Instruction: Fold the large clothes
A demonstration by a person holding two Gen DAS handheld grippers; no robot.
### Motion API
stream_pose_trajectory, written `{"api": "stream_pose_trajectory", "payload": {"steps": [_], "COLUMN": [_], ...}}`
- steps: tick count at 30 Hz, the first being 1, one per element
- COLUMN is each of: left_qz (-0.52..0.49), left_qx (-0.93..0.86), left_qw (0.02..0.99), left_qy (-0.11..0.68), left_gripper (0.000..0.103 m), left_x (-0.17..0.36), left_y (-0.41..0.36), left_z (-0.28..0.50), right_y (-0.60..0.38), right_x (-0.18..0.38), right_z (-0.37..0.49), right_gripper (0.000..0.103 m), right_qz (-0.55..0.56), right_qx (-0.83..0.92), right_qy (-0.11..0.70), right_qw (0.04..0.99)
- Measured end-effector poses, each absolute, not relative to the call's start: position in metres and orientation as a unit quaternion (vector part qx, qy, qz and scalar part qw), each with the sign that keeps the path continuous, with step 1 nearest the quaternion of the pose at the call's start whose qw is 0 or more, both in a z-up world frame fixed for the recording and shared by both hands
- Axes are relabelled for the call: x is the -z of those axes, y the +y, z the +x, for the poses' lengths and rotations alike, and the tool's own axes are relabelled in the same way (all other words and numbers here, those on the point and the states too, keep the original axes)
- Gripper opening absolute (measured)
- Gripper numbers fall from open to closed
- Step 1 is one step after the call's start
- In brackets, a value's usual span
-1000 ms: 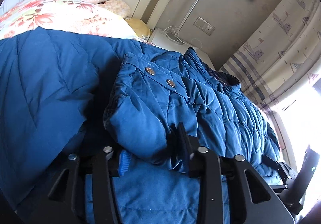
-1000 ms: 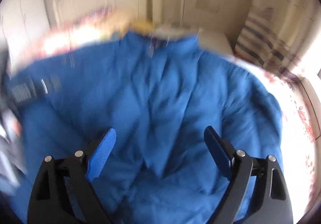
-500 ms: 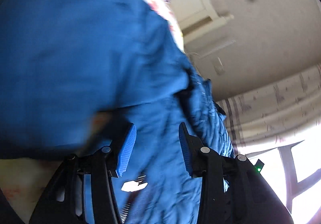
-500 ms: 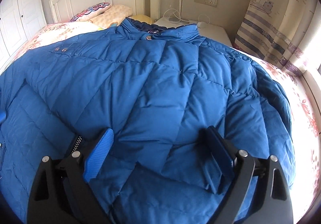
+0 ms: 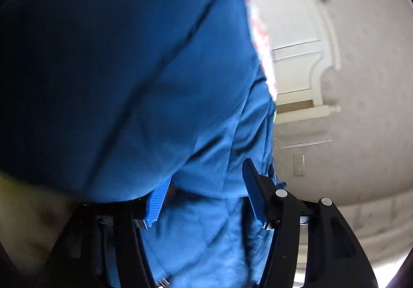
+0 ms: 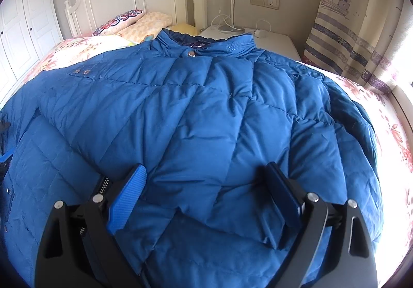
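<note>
The quilted blue down jacket (image 6: pixel 206 112) lies spread across the bed (image 6: pixel 382 107), collar toward the headboard, one sleeve already folded over its front. The left gripper (image 5: pixel 204 195) is opening, jacket fabric between its jaws; the right gripper (image 6: pixel 206 184) hovers spread and empty, and the other sleeve and body folds look still undone.

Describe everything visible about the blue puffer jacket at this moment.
The blue puffer jacket is quilted and shiny like nylon, with a stand collar and metal snaps. It lies spread across the floral bedspread, collar toward the headboard. The right hand-held gripper is open over it; the left hand-held gripper is opening with fabric between its jaws.
</note>
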State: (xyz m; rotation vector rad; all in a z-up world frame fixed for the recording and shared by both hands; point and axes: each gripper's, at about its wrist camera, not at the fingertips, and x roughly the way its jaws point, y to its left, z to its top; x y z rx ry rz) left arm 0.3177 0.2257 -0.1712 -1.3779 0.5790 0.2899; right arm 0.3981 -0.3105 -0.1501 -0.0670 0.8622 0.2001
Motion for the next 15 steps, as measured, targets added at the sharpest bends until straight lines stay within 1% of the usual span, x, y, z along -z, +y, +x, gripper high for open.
{"api": "stream_pose_trajectory", "payload": {"steps": [3, 6, 7, 8, 9, 10, 11, 13, 14, 15], "left_qz": [-0.633, -0.663, -0.673, -0.685, -0.691, -0.689, -0.685, -0.684, -0.684, -0.684], "left_qx": [-0.135, -0.158, -0.167, -0.17, -0.168, -0.176, -0.19, -0.214, -0.219, -0.218], "left_qw": [0.706, 0.683, 0.677, 0.671, 0.671, 0.674, 0.674, 0.673, 0.672, 0.671], "left_qy": [0.288, 0.263, 0.247, 0.225, 0.21, 0.202, 0.199, 0.182, 0.182, 0.184], "left_gripper": [0.054, 0.056, 0.061, 0.069, 0.09, 0.099, 0.099, 0.085, 0.076, 0.047], "left_x": [0.168, 0.171, 0.171, 0.171, 0.169, 0.166, 0.164, 0.162, 0.161, 0.163], "left_y": [0.217, 0.223, 0.226, 0.228, 0.228, 0.227, 0.227, 0.225, 0.224, 0.225], "left_z": [0.31, 0.305, 0.306, 0.308, 0.312, 0.319, 0.322, 0.326, 0.327, 0.329], "right_y": [-0.311, -0.312, -0.312, -0.312, -0.313, -0.312, -0.312, -0.313, -0.313, -0.314], "right_x": [0.15, 0.15, 0.15, 0.15, 0.149, 0.15, 0.15, 0.15, 0.149, 0.149], "right_z": [0.398, 0.398, 0.398, 0.397, 0.397, 0.397, 0.397, 0.397, 0.397, 0.397], "right_gripper": [0.092, 0.092, 0.092, 0.092, 0.092, 0.092, 0.092, 0.092, 0.092, 0.092], "right_qz": [-0.031, -0.03, -0.031, -0.031, -0.032, -0.03, -0.03, -0.028, -0.027, -0.027], "right_qx": [-0.098, -0.098, -0.098, -0.098, -0.097, -0.098, -0.098, -0.099, -0.099, -0.1], "right_qy": [0.416, 0.416, 0.416, 0.415, 0.415, 0.415, 0.415, 0.414, 0.413, 0.412], "right_qw": [0.904, 0.904, 0.904, 0.904, 0.904, 0.904, 0.904, 0.904, 0.905, 0.905]}}
